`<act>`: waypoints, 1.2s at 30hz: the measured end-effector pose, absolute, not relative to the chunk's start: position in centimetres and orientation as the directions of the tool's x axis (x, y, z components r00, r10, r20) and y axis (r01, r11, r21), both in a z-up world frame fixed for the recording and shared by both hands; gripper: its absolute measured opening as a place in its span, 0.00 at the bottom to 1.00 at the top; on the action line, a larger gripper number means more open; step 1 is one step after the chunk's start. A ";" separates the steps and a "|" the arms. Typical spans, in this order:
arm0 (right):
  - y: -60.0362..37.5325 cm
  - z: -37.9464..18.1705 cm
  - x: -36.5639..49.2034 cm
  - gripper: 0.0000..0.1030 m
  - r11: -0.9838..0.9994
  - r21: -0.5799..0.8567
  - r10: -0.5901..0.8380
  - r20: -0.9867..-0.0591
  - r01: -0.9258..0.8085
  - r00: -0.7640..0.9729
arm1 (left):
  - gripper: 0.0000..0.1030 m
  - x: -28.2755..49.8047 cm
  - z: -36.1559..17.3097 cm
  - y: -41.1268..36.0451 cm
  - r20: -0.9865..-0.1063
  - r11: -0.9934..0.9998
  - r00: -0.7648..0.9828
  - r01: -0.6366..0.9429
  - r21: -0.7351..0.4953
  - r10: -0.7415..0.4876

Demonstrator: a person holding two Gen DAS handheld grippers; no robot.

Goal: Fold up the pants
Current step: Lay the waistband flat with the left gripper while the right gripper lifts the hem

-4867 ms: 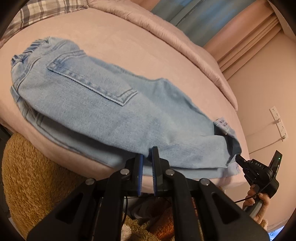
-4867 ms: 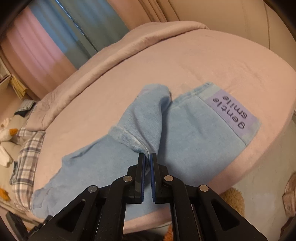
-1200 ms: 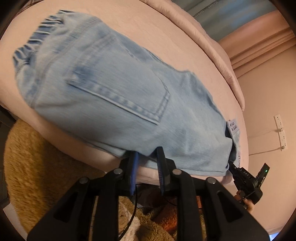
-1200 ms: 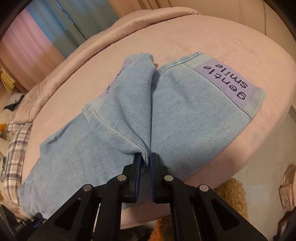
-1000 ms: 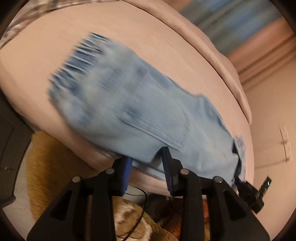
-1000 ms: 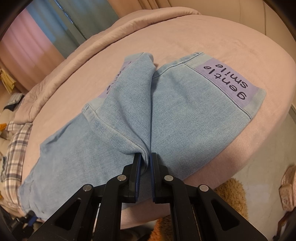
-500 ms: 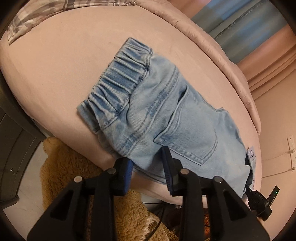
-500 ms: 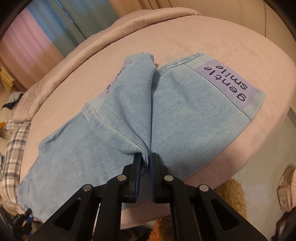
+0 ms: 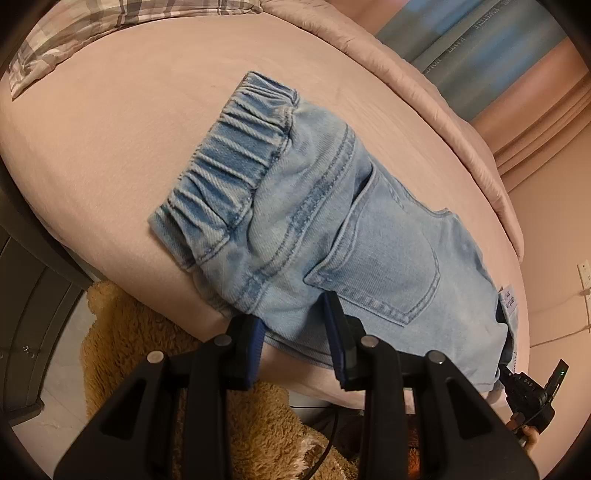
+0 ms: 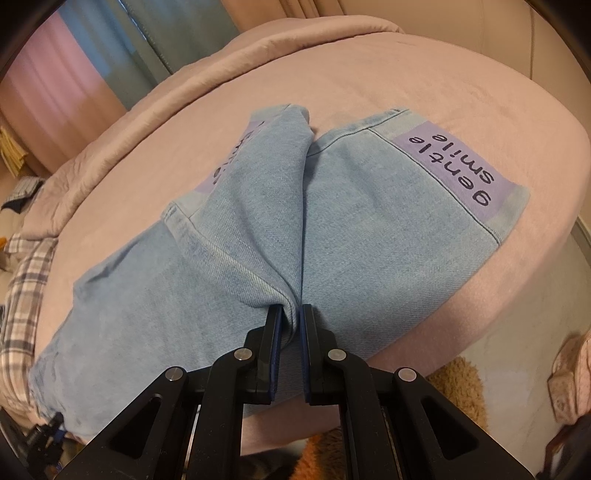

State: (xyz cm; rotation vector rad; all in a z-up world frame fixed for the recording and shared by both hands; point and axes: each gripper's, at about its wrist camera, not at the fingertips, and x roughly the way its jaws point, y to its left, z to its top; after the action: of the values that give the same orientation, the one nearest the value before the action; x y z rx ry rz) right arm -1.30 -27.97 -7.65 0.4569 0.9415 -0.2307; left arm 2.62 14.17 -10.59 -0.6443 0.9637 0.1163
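Light blue denim pants [image 9: 332, 221] lie on a pink bed [image 9: 110, 129], folded lengthwise, the elastic waistband [image 9: 229, 166] toward the left and a back pocket up. My left gripper [image 9: 295, 325] is open at the pants' near edge by the waist end, holding nothing. In the right wrist view the pants [image 10: 369, 229] show their leg ends with a purple "gentle smile" patch [image 10: 458, 170]. My right gripper [image 10: 290, 321] is shut on a fold of the leg fabric at the bed's near edge. The right gripper also shows in the left wrist view [image 9: 532, 391].
A tan fluffy rug [image 9: 147, 350] lies on the floor below the bed edge. A plaid pillow [image 9: 92, 22] lies at the bed's far left. Curtains [image 10: 110, 55] hang behind the bed. A dark cabinet [image 9: 29, 314] stands at the left.
My left gripper let go of the pants' edge, opened and slid along toward the waistband end. The right gripper has stayed shut on the leg fold.
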 end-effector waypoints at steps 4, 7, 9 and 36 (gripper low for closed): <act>-27.7 -7.5 -1.1 0.05 0.886 0.258 -0.006 -0.825 0.386 0.564 | 0.32 2.5 -10.6 14.2 -0.793 0.809 0.580 -0.368 -0.458 -0.185; -27.3 -7.3 -0.8 0.05 0.896 0.229 -0.021 -0.834 0.381 0.551 | 0.32 2.5 -10.6 14.2 -0.793 0.809 0.580 -0.367 -0.459 -0.186; -26.7 -6.9 -0.6 0.08 0.911 0.185 -0.047 -0.841 0.369 0.539 | 0.32 2.5 -10.6 14.2 -0.793 0.809 0.581 -0.367 -0.459 -0.186; -19.9 -5.4 8.0 0.52 0.945 -0.283 -0.325 -0.785 0.161 0.527 | 0.31 2.6 -10.6 14.1 -0.788 0.813 0.586 -0.359 -0.459 -0.186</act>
State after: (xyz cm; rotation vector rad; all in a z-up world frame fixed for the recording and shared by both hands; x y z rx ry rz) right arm 8.03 -19.86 -5.38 -0.1842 0.9746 -0.2926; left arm 2.55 14.14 -10.61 -0.6381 0.9558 0.1087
